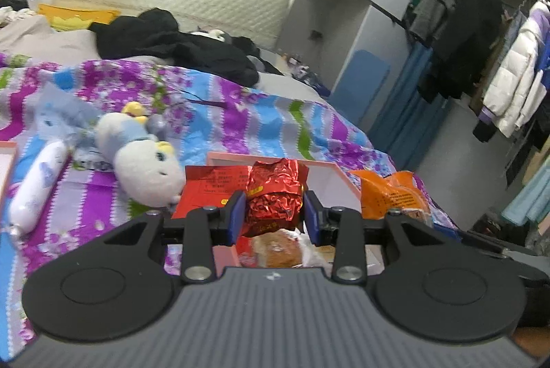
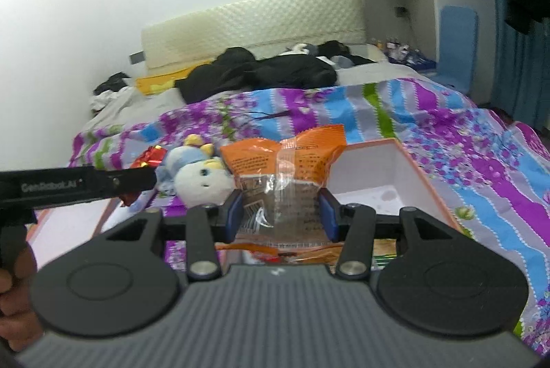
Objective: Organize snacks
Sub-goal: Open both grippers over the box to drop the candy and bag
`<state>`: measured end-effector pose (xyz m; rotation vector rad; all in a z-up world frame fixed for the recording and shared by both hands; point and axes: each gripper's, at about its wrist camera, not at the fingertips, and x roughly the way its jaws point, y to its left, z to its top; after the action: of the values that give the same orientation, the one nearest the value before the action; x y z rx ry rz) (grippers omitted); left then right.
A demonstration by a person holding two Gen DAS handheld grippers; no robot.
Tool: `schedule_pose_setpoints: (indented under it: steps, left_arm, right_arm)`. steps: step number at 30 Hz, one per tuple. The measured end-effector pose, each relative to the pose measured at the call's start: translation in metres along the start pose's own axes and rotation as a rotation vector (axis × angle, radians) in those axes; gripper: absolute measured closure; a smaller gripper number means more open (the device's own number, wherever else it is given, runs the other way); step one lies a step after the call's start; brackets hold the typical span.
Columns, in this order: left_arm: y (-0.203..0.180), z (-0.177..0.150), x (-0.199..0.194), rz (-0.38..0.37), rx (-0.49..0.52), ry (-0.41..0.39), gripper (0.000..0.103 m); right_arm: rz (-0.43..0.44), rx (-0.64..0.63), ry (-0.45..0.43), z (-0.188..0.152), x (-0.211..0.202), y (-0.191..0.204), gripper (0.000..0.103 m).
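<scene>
My left gripper (image 1: 275,213) is shut on a crinkled red foil snack (image 1: 275,196), held above a pink-rimmed box (image 1: 330,177) on the bed. A flat red packet (image 1: 209,192) and a brown pastry in clear wrap (image 1: 278,251) lie in that box. My right gripper (image 2: 280,213) is shut on an orange snack bag with a clear window (image 2: 282,168), held in front of a pink-rimmed box with a white inside (image 2: 374,168). The orange bag also shows in the left wrist view (image 1: 388,192). The left gripper's arm (image 2: 79,185) and red snack (image 2: 151,156) show in the right wrist view.
A white plush toy (image 1: 144,161) and a white sausage-shaped pack (image 1: 37,185) lie on the purple patterned quilt (image 1: 240,113). Another pink box edge (image 1: 8,161) is at far left. Black clothes (image 1: 172,48) lie near the headboard. A clothes rack (image 1: 498,58) stands right.
</scene>
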<state>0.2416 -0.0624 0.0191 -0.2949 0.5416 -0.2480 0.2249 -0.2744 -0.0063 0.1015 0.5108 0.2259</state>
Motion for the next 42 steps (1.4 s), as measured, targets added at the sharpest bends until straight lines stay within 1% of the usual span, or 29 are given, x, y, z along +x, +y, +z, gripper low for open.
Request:
schedule_pose_setpoints:
  steps: [3,8,11,13,15,17,22,24,25,27,28,31,34,38,42]
  left_arm:
    - [-0.007,0.004,0.026,-0.021,0.0,0.034,0.061]
    - [-0.015,0.001,0.077,-0.049,0.006,0.115,0.061]
    - [-0.014,-0.006,0.11,-0.044,0.009,0.17,0.061]
    - [-0.01,-0.011,0.132,-0.044,-0.007,0.208,0.061]
    - [-0.006,-0.017,0.146,-0.038,-0.019,0.228,0.061]
    - [-0.004,-0.022,0.161,-0.03,-0.008,0.255,0.061]
    - [0.001,-0.032,0.181,-0.021,-0.024,0.3,0.061]
    - [0.002,-0.033,0.184,-0.019,-0.019,0.302,0.058]
    - [0.002,-0.034,0.184,-0.012,-0.011,0.304,0.051]
    - [0.001,-0.033,0.181,-0.002,0.0,0.309,0.05]
    - [0.001,-0.033,0.178,-0.004,0.002,0.306,0.047]
    - [-0.002,-0.027,0.164,0.001,0.024,0.287,0.041]
    - [-0.004,-0.018,0.144,0.001,0.025,0.258,0.04]
    - [-0.007,-0.005,0.109,0.002,0.027,0.218,0.04]
    - [-0.011,0.003,0.074,-0.004,0.043,0.188,0.04]
  right_arm:
    - [-0.015,0.013,0.02,-0.001,0.011,-0.014,0.054]
    - [-0.033,0.022,0.089,-0.01,0.045,-0.032,0.054]
    - [-0.038,0.044,0.131,-0.018,0.066,-0.044,0.053]
    - [-0.042,0.056,0.159,-0.026,0.078,-0.052,0.053]
    - [-0.045,0.067,0.186,-0.033,0.09,-0.058,0.053]
    - [-0.047,0.085,0.214,-0.039,0.101,-0.064,0.053]
    - [-0.049,0.087,0.26,-0.048,0.118,-0.068,0.052]
    - [-0.051,0.098,0.271,-0.05,0.12,-0.069,0.052]
    - [-0.048,0.101,0.275,-0.05,0.121,-0.07,0.052]
    - [-0.036,0.102,0.287,-0.051,0.121,-0.069,0.051]
    - [-0.038,0.1,0.288,-0.051,0.119,-0.068,0.051]
    - [-0.057,0.093,0.282,-0.049,0.112,-0.064,0.042]
    - [-0.044,0.107,0.25,-0.042,0.098,-0.06,0.042]
    - [-0.053,0.094,0.176,-0.03,0.069,-0.05,0.042]
    - [-0.058,0.103,0.129,-0.02,0.042,-0.042,0.042]
